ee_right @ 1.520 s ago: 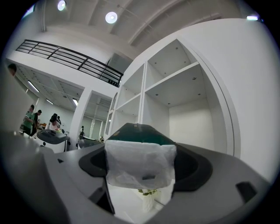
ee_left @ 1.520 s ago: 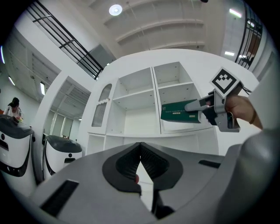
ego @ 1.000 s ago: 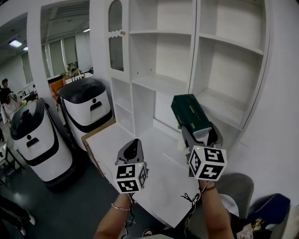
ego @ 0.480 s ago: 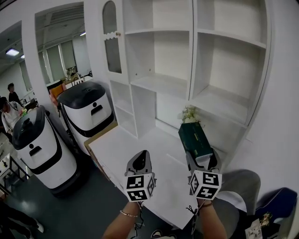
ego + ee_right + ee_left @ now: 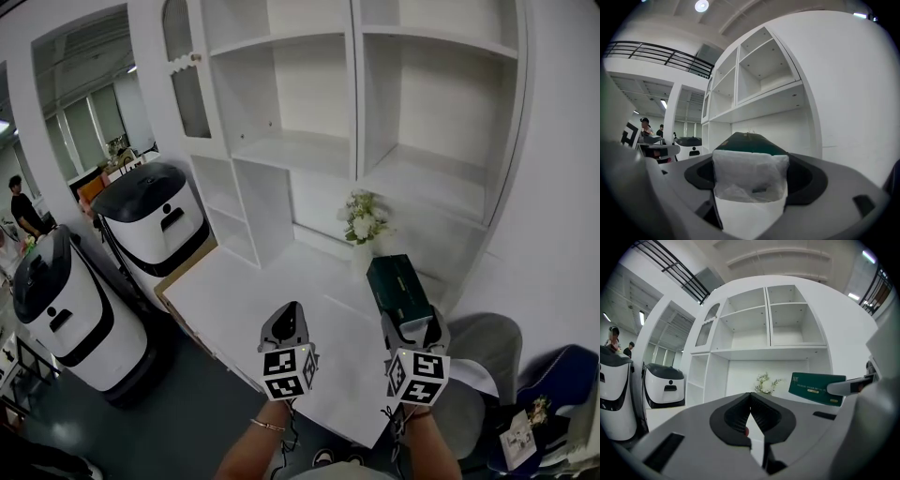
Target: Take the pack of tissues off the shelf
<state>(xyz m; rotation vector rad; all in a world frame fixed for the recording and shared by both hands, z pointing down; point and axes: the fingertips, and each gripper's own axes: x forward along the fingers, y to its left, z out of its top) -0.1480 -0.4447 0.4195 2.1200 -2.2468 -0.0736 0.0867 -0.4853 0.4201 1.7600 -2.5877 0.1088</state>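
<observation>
The pack of tissues is a dark green block with a white plastic-wrapped end. It hangs over the right part of the white table, below the shelf unit, with my right gripper shut on its near end. In the right gripper view the pack fills the gap between the jaws. My left gripper hovers over the table's near edge, shut and holding nothing; in its own view the pads meet, and the pack shows to the right.
A small vase of white flowers stands at the back of the table, just beyond the pack. Two white and black machines stand on the floor at left. The shelf compartments hold nothing. People stand far off at left.
My right gripper has brought the pack down and nearer, from shelf height to just above the table. The flowers now show behind it. The left gripper stayed shut and sank a little.
</observation>
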